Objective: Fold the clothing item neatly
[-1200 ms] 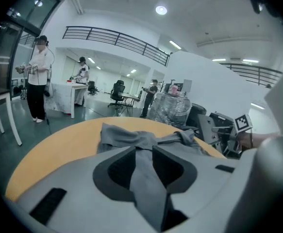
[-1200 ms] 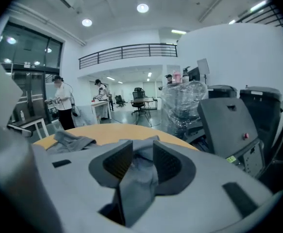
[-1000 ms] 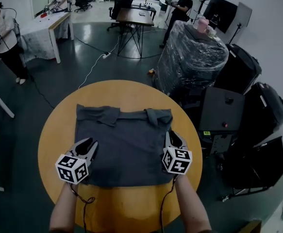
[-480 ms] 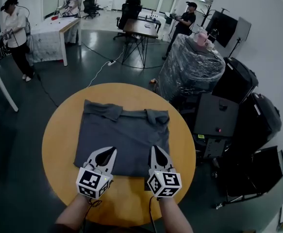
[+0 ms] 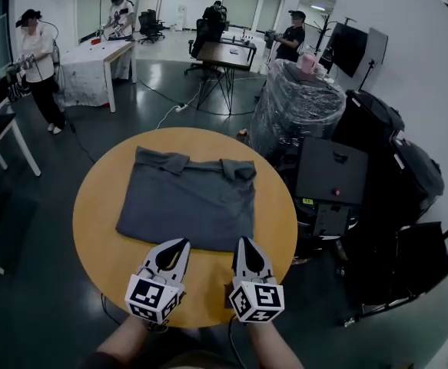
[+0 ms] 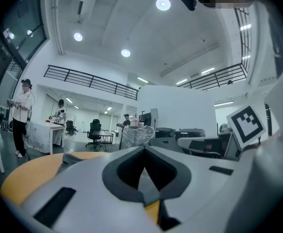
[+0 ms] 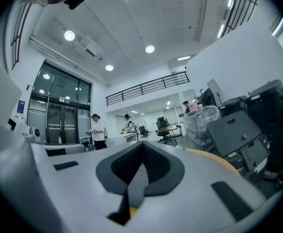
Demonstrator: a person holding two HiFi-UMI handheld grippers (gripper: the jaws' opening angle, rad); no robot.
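Observation:
A dark grey shirt (image 5: 185, 198), folded into a rough rectangle with its sleeves turned in at the far edge, lies flat on the round wooden table (image 5: 101, 206). My left gripper (image 5: 181, 243) hovers at the shirt's near edge, shut, with nothing between its fingers. My right gripper (image 5: 241, 241) is beside it, also shut and empty. In the left gripper view the jaws of my left gripper (image 6: 144, 165) meet, and a corner of the shirt (image 6: 72, 158) shows beyond them on the left. In the right gripper view my right gripper (image 7: 141, 161) is shut too, pointing level across the room.
A plastic-wrapped bundle (image 5: 297, 102) and black equipment cases (image 5: 331, 171) stand close behind the table on the right. Farther off are a white table (image 5: 93, 60), a dark desk (image 5: 224, 52) and a person (image 5: 39, 68) standing at the left. A cable runs across the floor.
Both grippers came off the shirt's sides, drew back toward the table's near edge and closer together, and their jaws shut. The shirt stays flat on the table.

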